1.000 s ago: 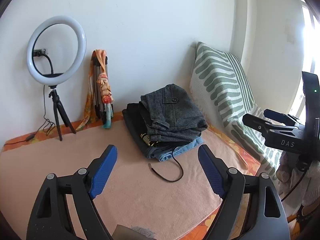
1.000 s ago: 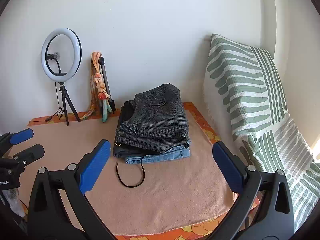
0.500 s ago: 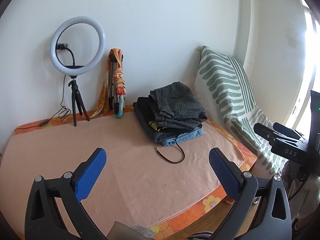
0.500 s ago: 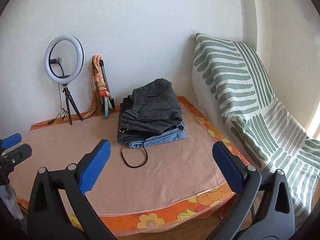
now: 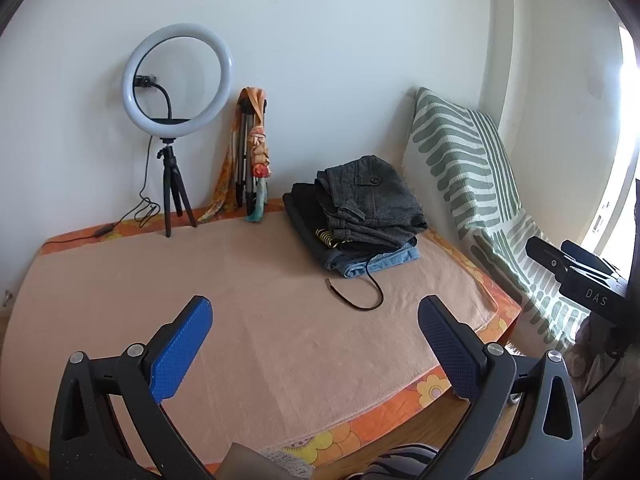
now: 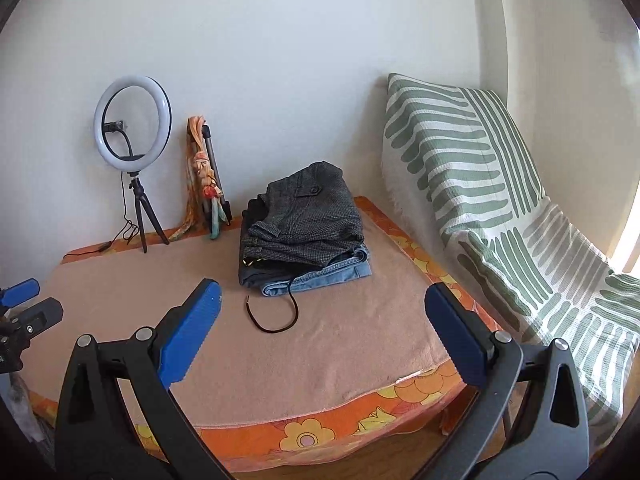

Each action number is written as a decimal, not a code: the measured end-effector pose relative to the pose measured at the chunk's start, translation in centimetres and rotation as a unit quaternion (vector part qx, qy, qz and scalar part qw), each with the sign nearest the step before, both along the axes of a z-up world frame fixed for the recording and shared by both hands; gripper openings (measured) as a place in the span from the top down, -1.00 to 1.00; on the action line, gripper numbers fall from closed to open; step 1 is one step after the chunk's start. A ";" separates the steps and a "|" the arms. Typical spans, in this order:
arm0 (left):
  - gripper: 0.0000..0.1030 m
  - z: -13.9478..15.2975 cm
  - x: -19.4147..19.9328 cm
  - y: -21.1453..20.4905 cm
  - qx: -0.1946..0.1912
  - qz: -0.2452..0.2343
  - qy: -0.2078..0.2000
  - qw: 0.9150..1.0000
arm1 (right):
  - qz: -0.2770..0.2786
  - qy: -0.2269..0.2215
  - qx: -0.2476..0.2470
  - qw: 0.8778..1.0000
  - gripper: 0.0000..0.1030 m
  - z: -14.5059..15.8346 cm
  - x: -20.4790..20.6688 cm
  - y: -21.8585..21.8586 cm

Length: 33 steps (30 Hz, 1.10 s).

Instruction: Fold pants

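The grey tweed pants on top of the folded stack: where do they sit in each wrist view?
Left wrist: grey tweed pants lie right of centre, upper middle, topping the stack in front of the wall.
Right wrist: grey tweed pants lie just left of centre, mid-height.
Shared landmark: the ring light, standing left of the stack in both views.

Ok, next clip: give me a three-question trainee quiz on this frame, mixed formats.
1. True or false: the left gripper holds cloth.
2. Which garment tops the folded stack?
A. grey tweed pants
B. light blue denim jeans
C. red shirt
3. Fill in: the thin black cord lies on the peach towel, trailing from the stack's ____ edge.

Key: 1 false, both the left and right gripper are open and hold nothing; 2 A; 3 front.
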<state>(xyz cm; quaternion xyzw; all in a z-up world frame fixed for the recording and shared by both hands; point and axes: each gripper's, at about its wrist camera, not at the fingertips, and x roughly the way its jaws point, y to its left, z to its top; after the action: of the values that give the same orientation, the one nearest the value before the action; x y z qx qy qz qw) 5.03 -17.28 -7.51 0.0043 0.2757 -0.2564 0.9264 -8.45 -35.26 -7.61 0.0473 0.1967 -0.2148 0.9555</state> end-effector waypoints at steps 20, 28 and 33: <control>-0.99 -0.3 0.0 0.6 -0.006 -0.001 0.005 1.000 | 0.000 -0.002 -0.005 1.000 -1.00 0.2 0.2 0.6; -0.99 -0.3 0.1 0.7 -0.003 -0.004 0.004 1.000 | 0.006 0.000 -0.008 1.000 -1.00 0.3 0.8 1.0; -0.99 -0.3 0.2 0.8 -0.001 -0.003 0.003 1.000 | 0.007 0.000 -0.008 1.000 -1.00 0.3 1.0 1.1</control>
<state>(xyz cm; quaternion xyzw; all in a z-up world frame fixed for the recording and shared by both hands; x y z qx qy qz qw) 5.23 -16.52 -7.83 0.0030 0.2780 -0.2595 0.9249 -7.48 -34.11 -7.30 0.0379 0.1955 -0.2097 0.9573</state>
